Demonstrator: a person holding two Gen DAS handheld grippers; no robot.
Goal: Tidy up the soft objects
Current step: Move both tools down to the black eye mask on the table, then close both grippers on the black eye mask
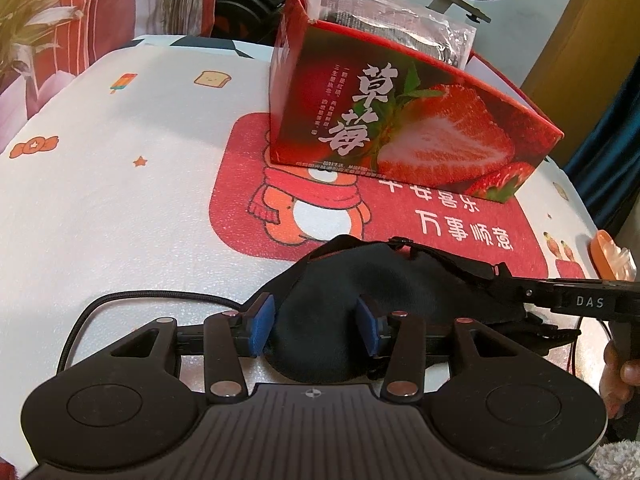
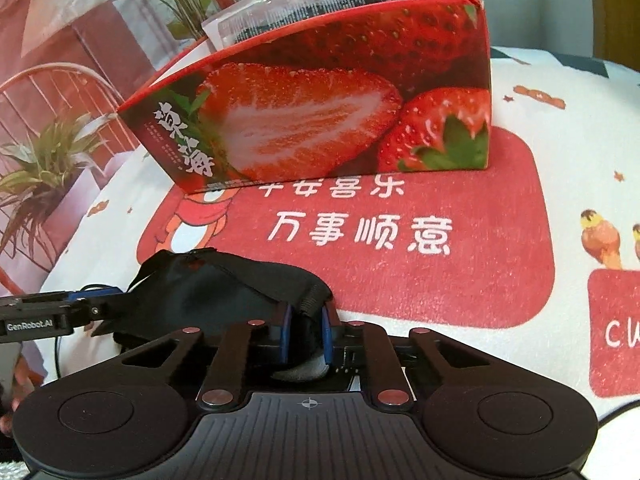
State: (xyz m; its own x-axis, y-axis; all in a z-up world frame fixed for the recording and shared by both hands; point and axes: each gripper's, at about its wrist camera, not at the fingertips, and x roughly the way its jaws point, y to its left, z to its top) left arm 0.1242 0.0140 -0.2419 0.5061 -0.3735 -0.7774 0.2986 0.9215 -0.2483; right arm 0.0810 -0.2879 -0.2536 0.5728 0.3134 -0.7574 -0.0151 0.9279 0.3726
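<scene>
Flat and crumpled on the cloth-covered desk (image 1: 120, 200), near the front of a red printed panel (image 1: 460, 240): a black soft fabric eye mask (image 1: 400, 280) with a thin strap. Not yet in the red cardboard strawberry-printed box (image 1: 400, 120), which stands behind it and apart.

Pinched from two sides. Left tool (image 1: 316, 316) closed on a thick bulge of the mask, blue pads pressing into the cloth. Right tool (image 2: 306, 328) clamped nearly shut on a thin fold at the other end, by the strap.

Likely trouble:
- Slipping out of the narrow right-hand pinch, since so little fabric sits between those pads.
- Sagging in the middle on lifting, then catching the near rim of the box and tipping or pushing it, light as it probably is.
- Trailing of the loose strap, snagging on a box corner or left hanging outside.
- Stretching or tugging free, if the two tools pull apart.

Around and in the way:
- A clear crinkled plastic packet (image 1: 400, 16) already standing in the box and poking above the rim, taking part of the opening.
- A black braided cable (image 1: 140, 294) looping across the cloth beside the left tool, close enough to drag.
- A small orange object (image 1: 602, 248) at the desk's right edge, too cropped to identify.
</scene>
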